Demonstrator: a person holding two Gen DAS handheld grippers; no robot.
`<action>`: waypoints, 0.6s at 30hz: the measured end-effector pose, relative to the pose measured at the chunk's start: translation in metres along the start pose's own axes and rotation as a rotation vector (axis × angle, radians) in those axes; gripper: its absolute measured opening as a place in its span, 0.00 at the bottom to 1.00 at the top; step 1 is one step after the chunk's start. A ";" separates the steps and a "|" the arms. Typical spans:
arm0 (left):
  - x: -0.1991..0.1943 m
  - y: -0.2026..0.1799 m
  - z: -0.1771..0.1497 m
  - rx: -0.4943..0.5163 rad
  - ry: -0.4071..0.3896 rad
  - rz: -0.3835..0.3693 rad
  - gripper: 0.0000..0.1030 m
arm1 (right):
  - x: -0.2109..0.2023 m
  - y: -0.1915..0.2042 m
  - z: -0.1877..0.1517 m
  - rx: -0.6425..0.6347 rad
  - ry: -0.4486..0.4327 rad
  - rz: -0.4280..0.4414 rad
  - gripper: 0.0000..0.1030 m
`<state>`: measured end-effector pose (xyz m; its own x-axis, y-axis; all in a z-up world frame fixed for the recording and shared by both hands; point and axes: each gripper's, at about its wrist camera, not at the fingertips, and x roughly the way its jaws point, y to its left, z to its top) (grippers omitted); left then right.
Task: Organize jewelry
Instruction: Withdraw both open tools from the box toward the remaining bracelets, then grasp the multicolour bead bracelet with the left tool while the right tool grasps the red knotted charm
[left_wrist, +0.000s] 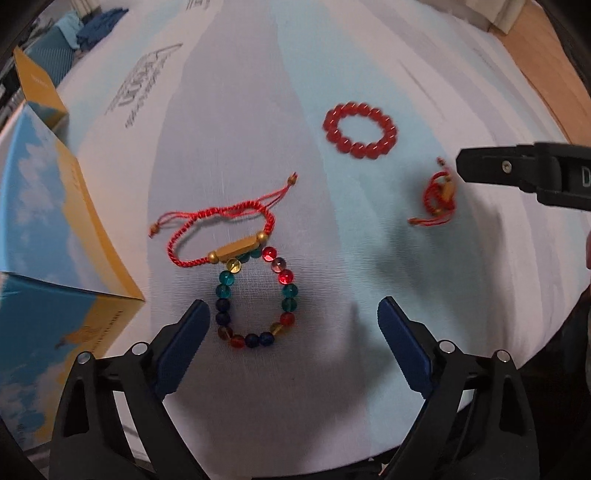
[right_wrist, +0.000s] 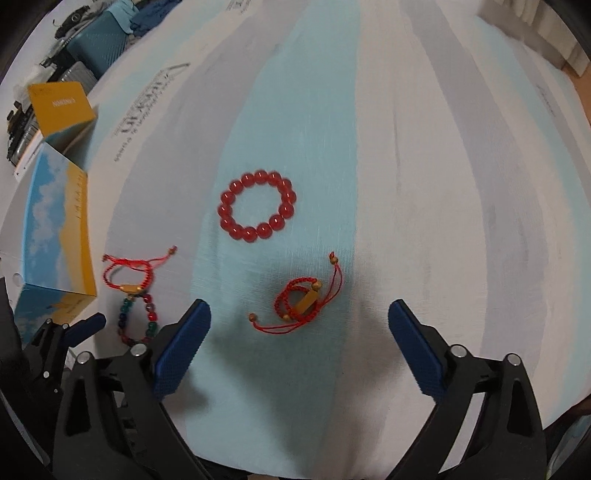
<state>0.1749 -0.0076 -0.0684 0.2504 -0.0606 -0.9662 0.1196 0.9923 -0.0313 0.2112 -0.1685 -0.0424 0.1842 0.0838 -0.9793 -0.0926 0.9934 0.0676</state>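
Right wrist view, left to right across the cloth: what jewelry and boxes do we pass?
Blue-and-yellow cardboard box with cloud print → red braided cord bracelet with a gold tube bead → ring of round red beads → coiled red cord bracelet with a gold bead. The multicoloured glass bead bracelet overlaps the first cord bracelet, so it is left out.

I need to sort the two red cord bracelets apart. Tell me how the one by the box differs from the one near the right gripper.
The cord bracelet by the box lies spread in one open loop; the cord bracelet near the right gripper is bunched into tight coils. The first overlaps the multicoloured bead bracelet; the second touches no other jewelry. Both are red cord with a gold bar and small end beads.
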 end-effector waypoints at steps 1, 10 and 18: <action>0.004 0.001 0.000 -0.002 0.005 0.000 0.87 | 0.004 0.000 0.000 0.000 0.007 0.000 0.87; 0.031 0.010 0.002 -0.006 0.028 0.005 0.79 | 0.038 -0.001 0.001 0.005 0.068 0.005 0.72; 0.031 0.014 0.000 0.004 0.018 0.028 0.53 | 0.054 0.003 -0.003 -0.005 0.106 -0.003 0.43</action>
<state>0.1847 0.0046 -0.0991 0.2362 -0.0309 -0.9712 0.1163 0.9932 -0.0033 0.2185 -0.1610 -0.0960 0.0798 0.0713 -0.9943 -0.0966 0.9933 0.0635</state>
